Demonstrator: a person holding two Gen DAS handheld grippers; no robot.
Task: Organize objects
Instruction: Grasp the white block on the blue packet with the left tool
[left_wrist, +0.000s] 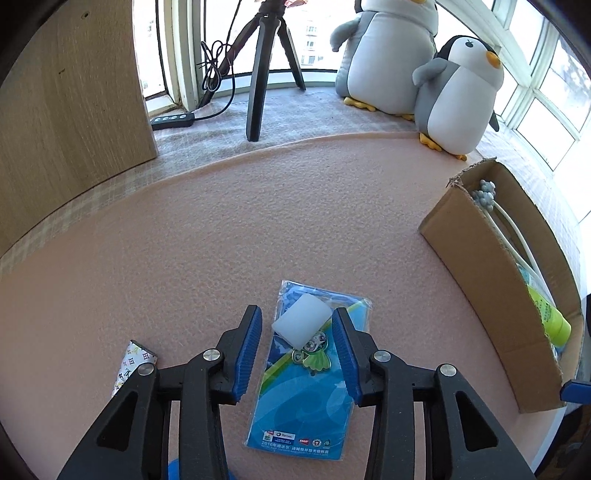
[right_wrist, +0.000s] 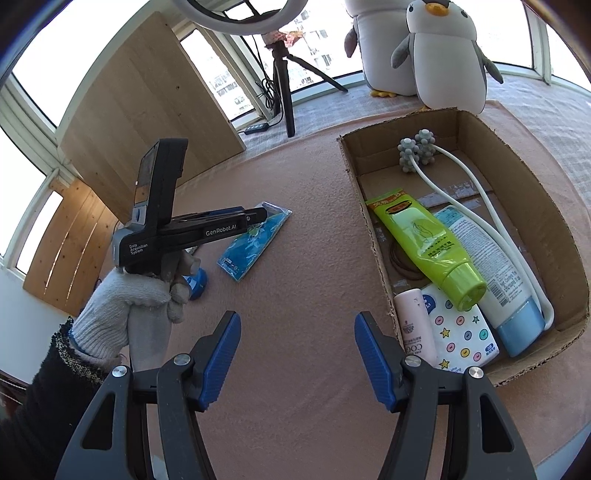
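Note:
A flat blue packet (left_wrist: 308, 384) with a green badge inside lies on the pink mat, and a white translucent block (left_wrist: 302, 320) rests on its far end. My left gripper (left_wrist: 297, 321) hovers open over them, the block between its blue pads, not touching. The same packet (right_wrist: 255, 240) shows in the right wrist view under the left gripper (right_wrist: 258, 218), held by a gloved hand (right_wrist: 129, 306). My right gripper (right_wrist: 297, 325) is open and empty above the mat, left of the cardboard box (right_wrist: 373, 221). The box holds a green tube (right_wrist: 428, 251), a white-and-blue tube (right_wrist: 495, 273) and other items.
A patterned small roll (left_wrist: 135, 363) lies left of the left gripper. A blue round object (right_wrist: 197, 282) sits beside the gloved hand. Two plush penguins (left_wrist: 456, 99), a tripod (left_wrist: 258, 74), a power strip (left_wrist: 171, 120) and a wooden board (left_wrist: 70, 96) stand along the window side.

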